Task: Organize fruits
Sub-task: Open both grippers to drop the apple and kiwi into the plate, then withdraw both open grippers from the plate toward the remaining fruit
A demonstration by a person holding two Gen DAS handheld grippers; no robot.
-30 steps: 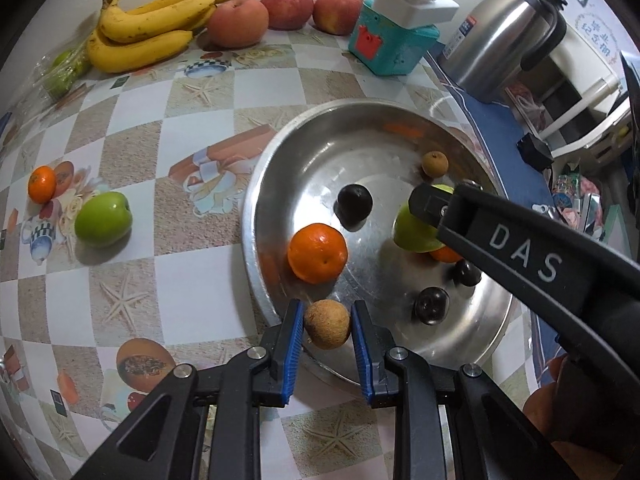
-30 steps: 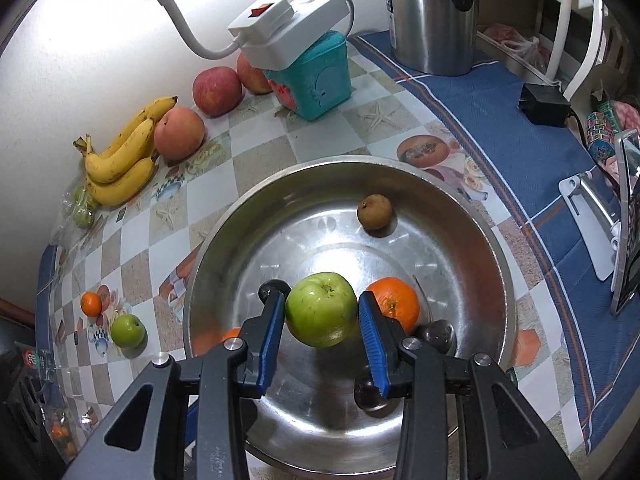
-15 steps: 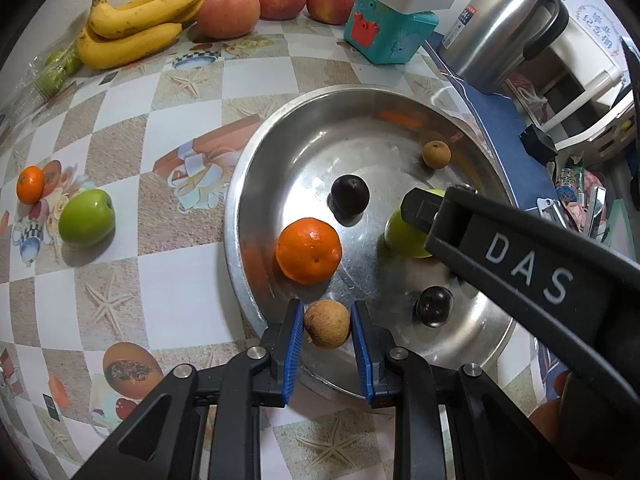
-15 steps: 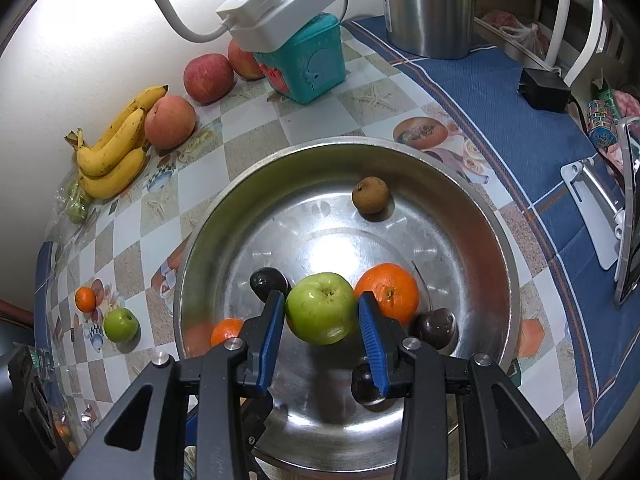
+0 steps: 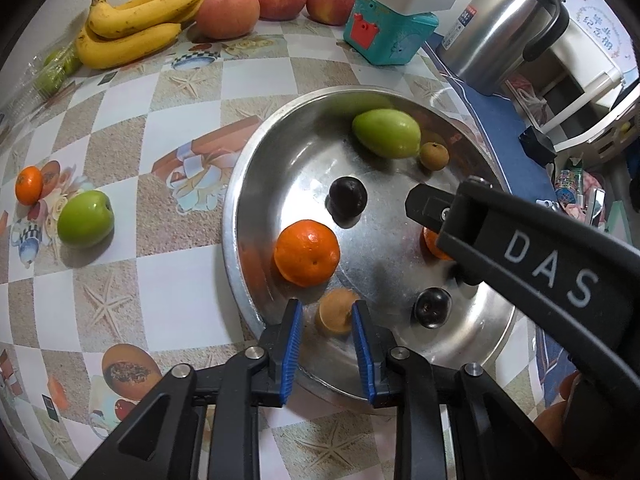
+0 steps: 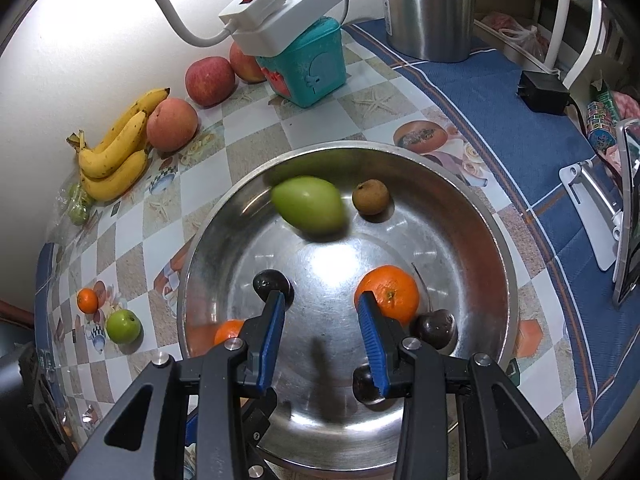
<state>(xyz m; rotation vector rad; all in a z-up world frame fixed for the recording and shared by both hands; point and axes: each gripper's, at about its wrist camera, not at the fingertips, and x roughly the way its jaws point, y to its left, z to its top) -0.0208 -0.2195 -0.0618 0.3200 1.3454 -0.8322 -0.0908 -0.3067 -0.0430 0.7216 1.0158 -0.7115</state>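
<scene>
A steel bowl (image 5: 230, 236) (image 6: 185, 280) holds an orange (image 5: 307, 253), dark round fruits (image 5: 347, 202) and a small brown fruit (image 5: 434, 155) at its far side. My left gripper (image 5: 326, 307) hangs over the bowl's near rim. Its jaws are opening, and a second small brown fruit (image 5: 336, 313) sits blurred between the pads with a gap on its left. My right gripper (image 6: 320, 298) stands open over the bowl's middle with nothing between its fingers. A green apple (image 6: 308, 204) (image 5: 386, 134) lies blurred at the bowl's far side, beyond the right fingertips.
On the checked tablecloth outside the bowl are bananas (image 5: 132, 28), reddish peaches (image 5: 228, 12), a green apple (image 5: 85, 219) and a small orange (image 5: 29, 185). A teal box (image 5: 384, 36) under a white power strip and a steel kettle (image 5: 504, 32) stand at the back.
The green apple has left the right gripper's pads and moved to the bowl's far side. The left pads have parted slightly from the brown fruit, which now looks blurred.
</scene>
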